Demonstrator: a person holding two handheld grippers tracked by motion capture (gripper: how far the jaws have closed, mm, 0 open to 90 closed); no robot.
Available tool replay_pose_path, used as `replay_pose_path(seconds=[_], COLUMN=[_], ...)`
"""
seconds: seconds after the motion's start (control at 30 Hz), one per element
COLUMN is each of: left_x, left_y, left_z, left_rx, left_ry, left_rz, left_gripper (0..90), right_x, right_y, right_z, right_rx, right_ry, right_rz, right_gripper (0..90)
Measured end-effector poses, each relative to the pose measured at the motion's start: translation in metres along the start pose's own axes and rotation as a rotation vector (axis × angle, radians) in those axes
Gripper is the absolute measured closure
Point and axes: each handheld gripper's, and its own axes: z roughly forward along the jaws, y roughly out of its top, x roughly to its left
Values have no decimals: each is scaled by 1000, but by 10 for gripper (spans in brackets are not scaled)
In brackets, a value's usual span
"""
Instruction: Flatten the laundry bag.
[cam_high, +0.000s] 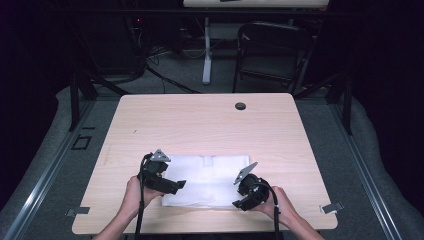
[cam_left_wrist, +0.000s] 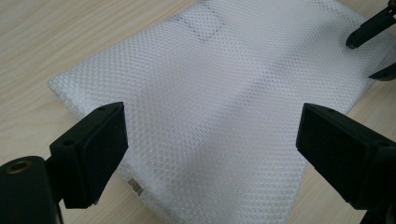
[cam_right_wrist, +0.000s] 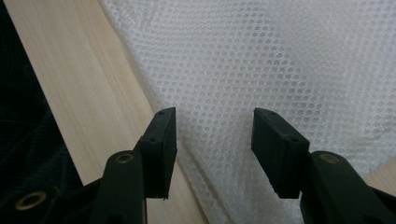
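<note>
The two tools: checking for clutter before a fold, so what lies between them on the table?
In the high view, just the white mesh sheet lies flat between the left tool and the right tool; nothing rests on it.

No text, label, brand, number or sign is legible on anything here.

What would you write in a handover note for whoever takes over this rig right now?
Left gripper: open, over the left part of the white mesh bag, holding nothing.
Right gripper: open, jaws apart above the bag's near right edge, not gripping.
The bag lies flat on the wooden table, towards its near edge.
Done: both grippers are positioned at the bag.
Left: probably grasping the bag; nothing is lifted or folded yet.
</note>
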Motion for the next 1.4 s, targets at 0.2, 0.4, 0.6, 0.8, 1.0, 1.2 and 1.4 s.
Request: replay_pose_path(seconds=[0.2, 0.4, 0.6, 0.8, 1.0, 1.2, 1.4], left_x=[-3, -4, -9, -14, -22, -29, -33], left_y=[-4, -6, -9, -10, -10, -12, -13], left_z=[7, 9, 11, 13, 16, 22, 28], left_rx=[33, 45, 62, 80, 90, 114, 132], left_ry=[-12, -12, -24, -50, -67, -90, -111], left_rz=[21, 25, 40, 65, 102, 120, 136], left_gripper=[94, 93, 94, 96, 97, 103, 107], right_x=[4, 7, 7, 2, -2, -1, 1], right_y=[3, 1, -5, -6, -5, -3, -1], right_z=[9, 9, 6, 0, -13, -11, -3], right_rx=[42, 50, 46, 47, 14, 38, 46], right_ry=[-30, -70, -55, -19, -20, -2, 4], right_rz=[-30, -64, -54, -28, -7, 1, -15], right_gripper=[560, 627, 814, 840, 840, 814, 765])
